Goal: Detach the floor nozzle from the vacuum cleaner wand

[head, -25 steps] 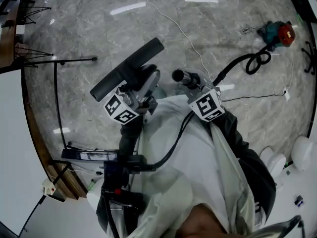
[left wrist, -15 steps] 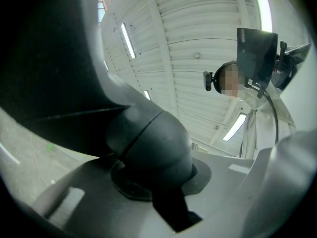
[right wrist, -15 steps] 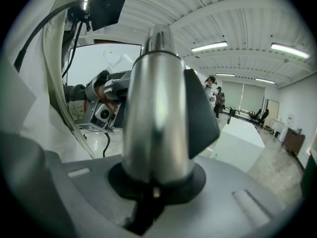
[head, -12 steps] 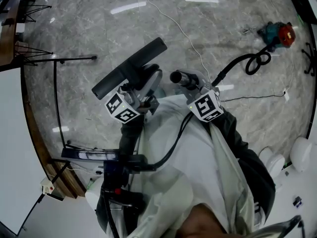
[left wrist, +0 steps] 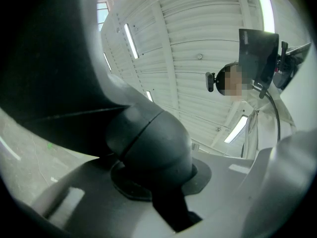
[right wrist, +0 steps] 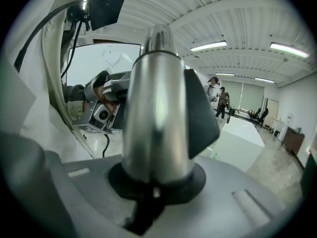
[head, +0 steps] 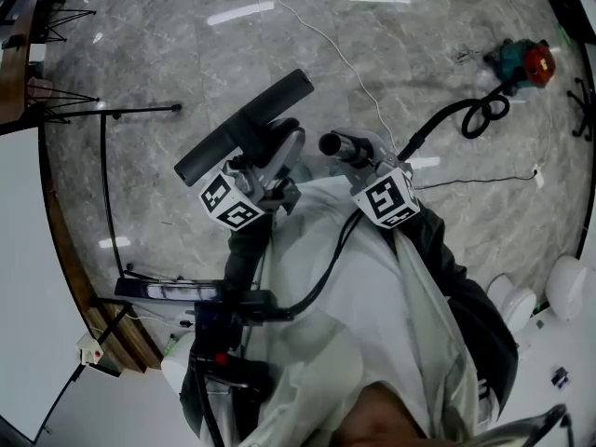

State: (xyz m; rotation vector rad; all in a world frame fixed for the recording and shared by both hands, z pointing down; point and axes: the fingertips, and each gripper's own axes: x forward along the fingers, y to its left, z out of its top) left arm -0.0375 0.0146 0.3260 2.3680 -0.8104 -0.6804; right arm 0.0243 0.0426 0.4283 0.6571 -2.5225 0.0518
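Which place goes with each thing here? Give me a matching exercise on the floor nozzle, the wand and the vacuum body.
Things: 1 floor nozzle; 2 wand; 3 vacuum body.
Places: A on the floor, away from the person; B held by the right gripper; C held by the left gripper.
Pairs: 1-C, 2-B, 3-A.

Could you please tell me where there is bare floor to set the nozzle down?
Bare floor lies ahead, between the tripod legs on the left and the white cable. A second free patch sits between that cable and the black hose. Lower left, by the stands and cords, is crowded.
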